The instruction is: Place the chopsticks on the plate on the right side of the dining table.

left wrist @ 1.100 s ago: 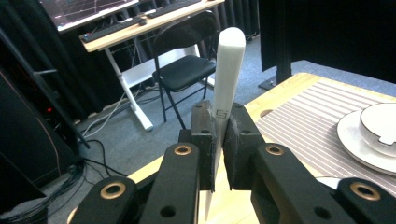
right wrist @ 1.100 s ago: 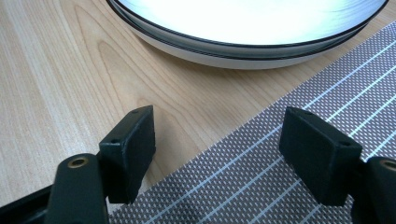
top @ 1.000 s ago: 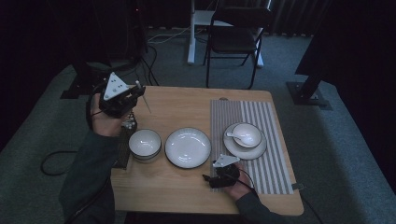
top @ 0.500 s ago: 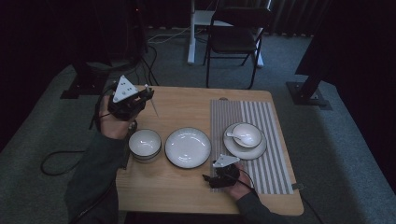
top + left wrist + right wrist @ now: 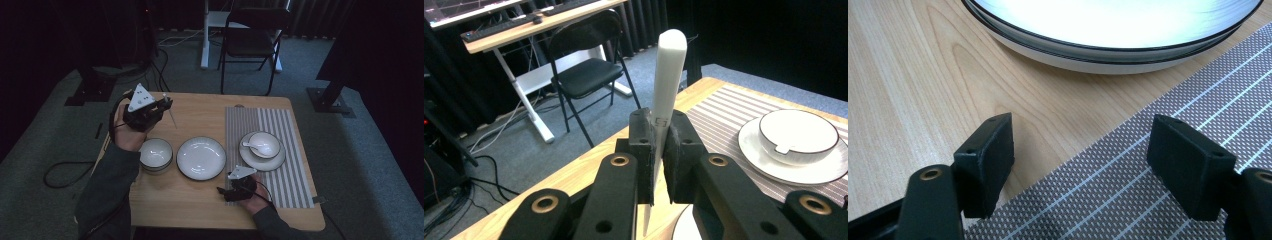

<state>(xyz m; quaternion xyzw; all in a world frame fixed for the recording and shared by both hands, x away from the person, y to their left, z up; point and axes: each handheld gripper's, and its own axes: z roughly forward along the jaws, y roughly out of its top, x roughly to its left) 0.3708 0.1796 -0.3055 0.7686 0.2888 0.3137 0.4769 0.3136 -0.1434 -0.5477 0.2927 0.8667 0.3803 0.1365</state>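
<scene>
Over the surface's [image 5: 200, 205] far left corner, the left tool [image 5: 659, 150] pinched a slim white chopstick [image 5: 666, 80], smooth and round-ended at one end, tapering to a point at the other. In the high view it stuck out past the jaws above the pale wood grain. Just below sat a small white bowl [image 5: 155, 154] near the left edge, dark-rimmed. At the middle lay a wide round plate [image 5: 201, 157], glossy, thin black rim. Toward the near edge the right tool [image 5: 1083, 165] rested with its jaws spread wide, nothing between them, straddling the edge of the woven striped grey mat [image 5: 1148, 200]. On the mat stood a saucer [image 5: 267, 159] carrying a bowl with a spoon [image 5: 251, 146].
</scene>
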